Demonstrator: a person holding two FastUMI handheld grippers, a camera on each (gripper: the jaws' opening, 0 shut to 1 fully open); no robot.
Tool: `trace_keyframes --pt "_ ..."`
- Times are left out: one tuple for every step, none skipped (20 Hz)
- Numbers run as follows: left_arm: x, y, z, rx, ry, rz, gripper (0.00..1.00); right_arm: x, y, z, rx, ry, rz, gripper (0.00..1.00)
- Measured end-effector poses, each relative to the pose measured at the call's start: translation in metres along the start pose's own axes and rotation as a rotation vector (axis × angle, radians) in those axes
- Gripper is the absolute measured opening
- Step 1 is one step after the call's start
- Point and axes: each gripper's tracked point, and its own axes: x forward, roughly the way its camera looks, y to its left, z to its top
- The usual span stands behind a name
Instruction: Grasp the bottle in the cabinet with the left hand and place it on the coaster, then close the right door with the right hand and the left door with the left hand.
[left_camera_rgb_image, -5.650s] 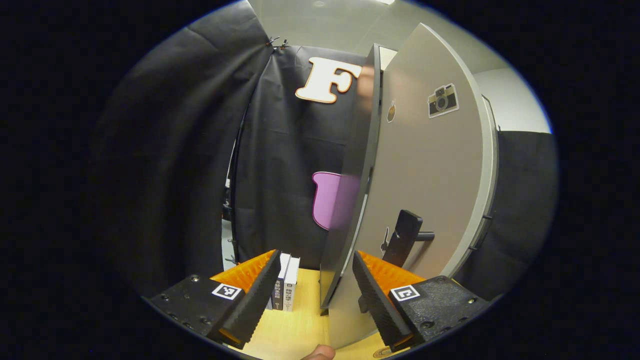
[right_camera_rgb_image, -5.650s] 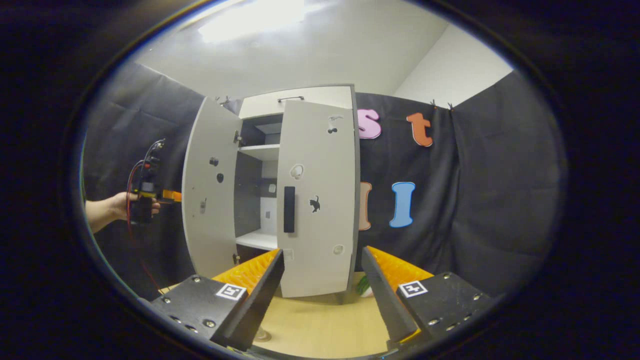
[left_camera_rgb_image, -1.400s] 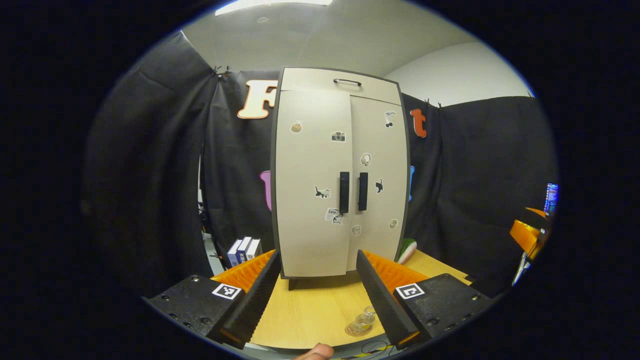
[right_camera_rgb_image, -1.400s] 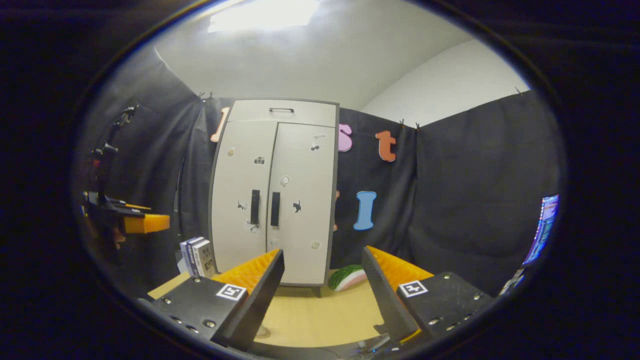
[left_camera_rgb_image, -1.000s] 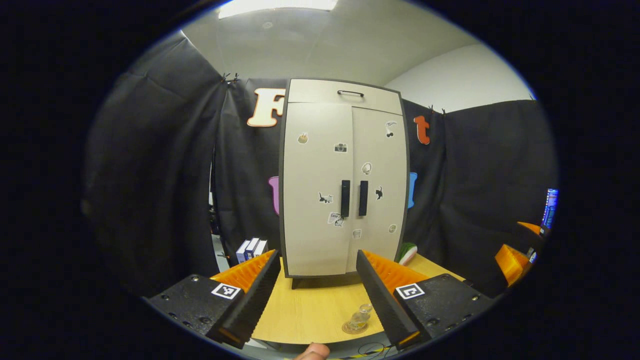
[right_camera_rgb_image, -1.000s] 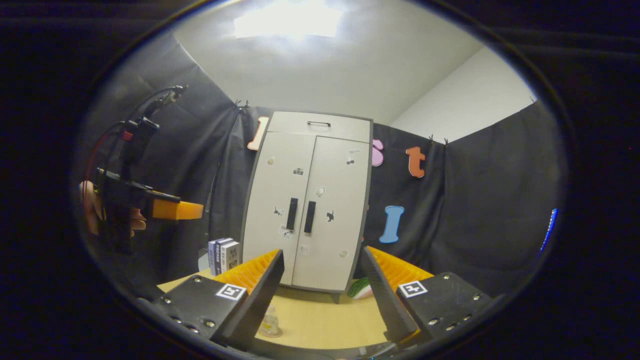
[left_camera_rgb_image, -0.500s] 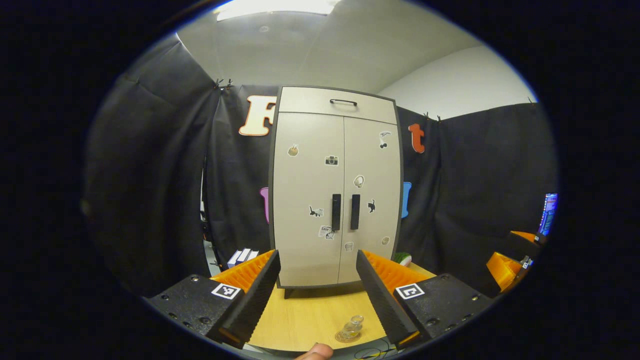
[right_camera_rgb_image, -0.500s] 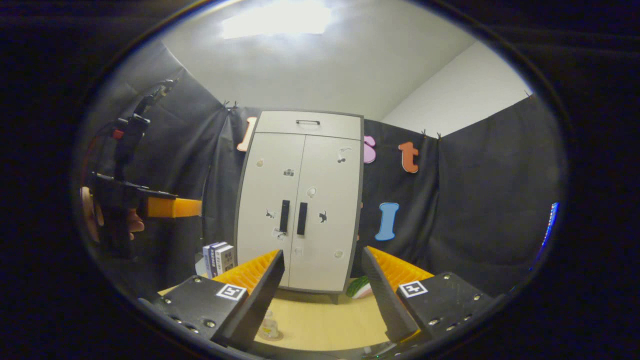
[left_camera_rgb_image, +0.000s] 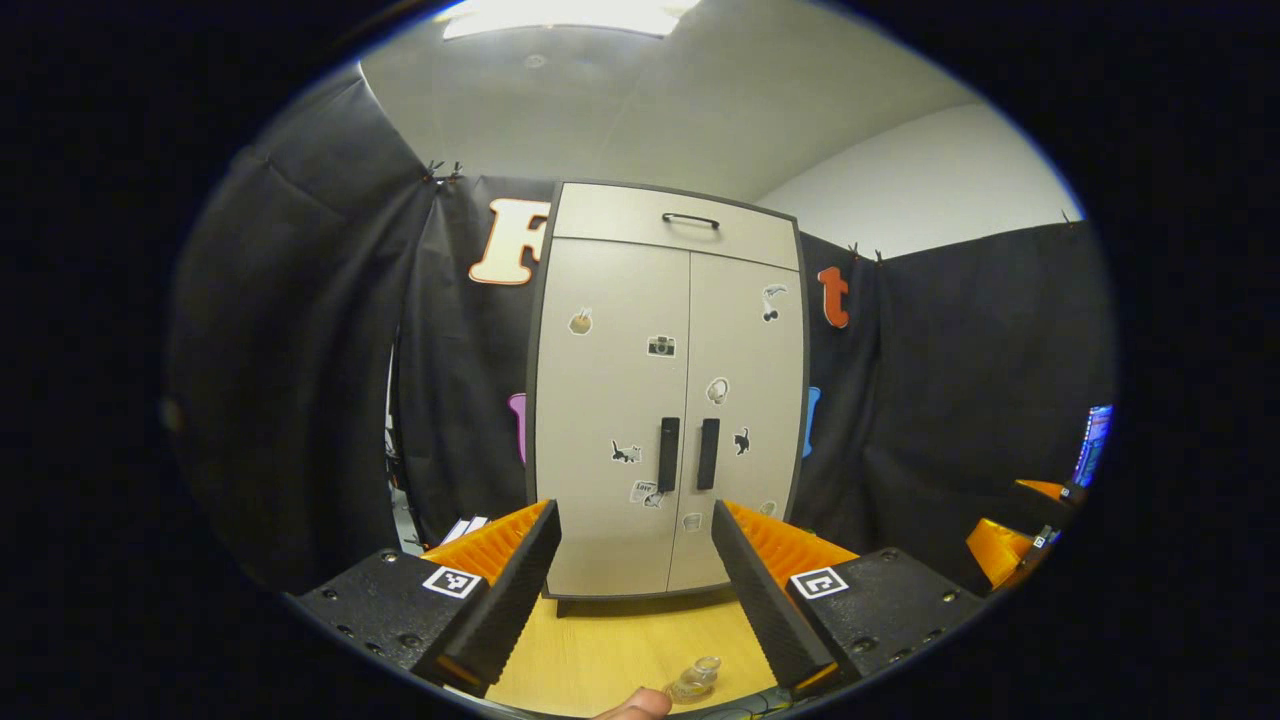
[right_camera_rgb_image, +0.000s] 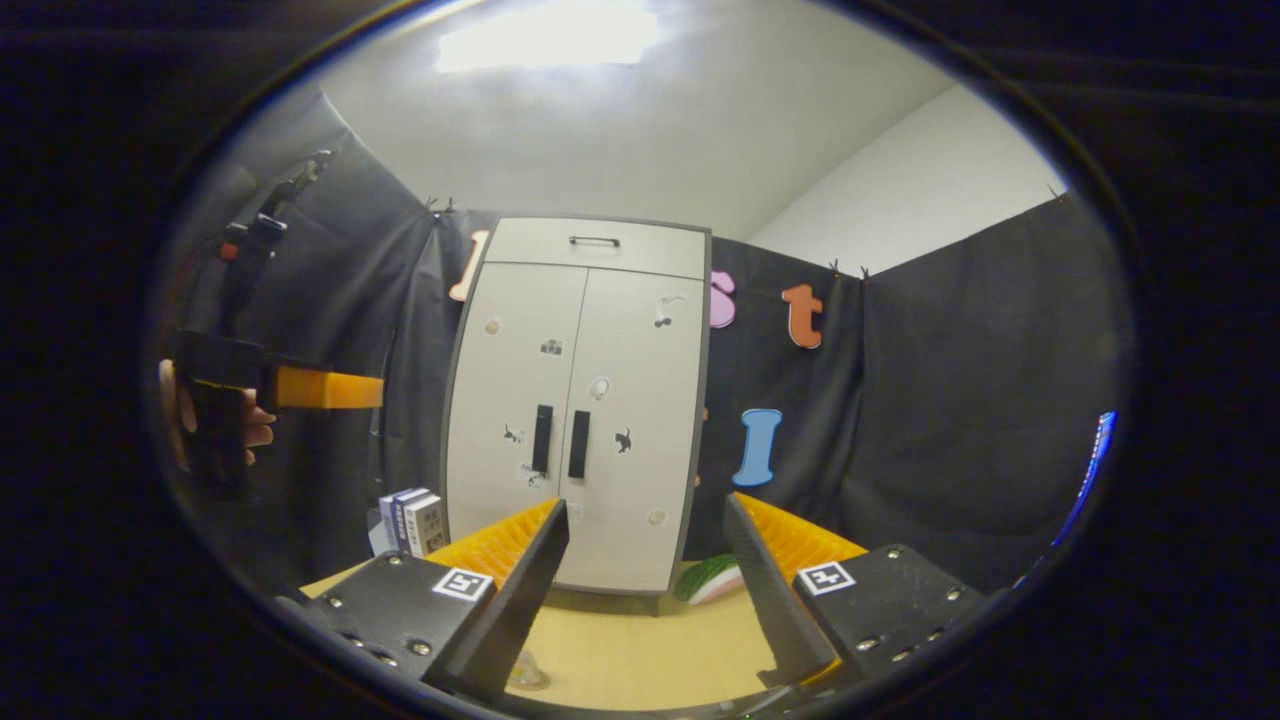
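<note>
Cabinet (left_camera_rgb_image: 665, 400), a tall pale-grey two-door unit with dark edging, stood at the centre of the left gripper view with both doors shut: the left door (left_camera_rgb_image: 610, 420) and the right door (left_camera_rgb_image: 745, 410) met flush at the middle, their two black vertical handles (left_camera_rgb_image: 688, 454) side by side. A drawer front with a black bar handle (left_camera_rgb_image: 690, 219) capped the top of the unit. The left gripper (left_camera_rgb_image: 632, 585) occupied the bottom of that frame, its fingers spread wide with nothing between them, held well apart from the cabinet above the light wooden tabletop (left_camera_rgb_image: 620, 645). The small clear glass bottle (left_camera_rgb_image: 697, 679) sat at the bottom centre of the frame on the tabletop; the coaster beneath it could not be made out clearly. In the right gripper view the right gripper (right_camera_rgb_image: 645, 590) was likewise spread and empty at the bottom, the same closed cabinet (right_camera_rgb_image: 575, 410) stood centre-left, a set of upright books (right_camera_rgb_image: 410, 520) lay at its lower left, and a green-and-white watermelon-slice object (right_camera_rgb_image: 712, 578) at its lower right. The left gripper appeared at the left edge, held by a hand (right_camera_rgb_image: 215, 425).
</note>
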Motion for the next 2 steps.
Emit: trace_keyframes --pt "0.002 -0.0004 -0.0029 0.017 -0.002 -0.001 0.96 0.0031 0.0023 -0.0019 -0.008 0.001 0.006 0.92" --pt "0.0045 -0.0026 -0.0043 0.03 -0.003 -0.002 0.96 0.0053 0.004 -0.0025 -0.017 0.002 0.01 0.92"
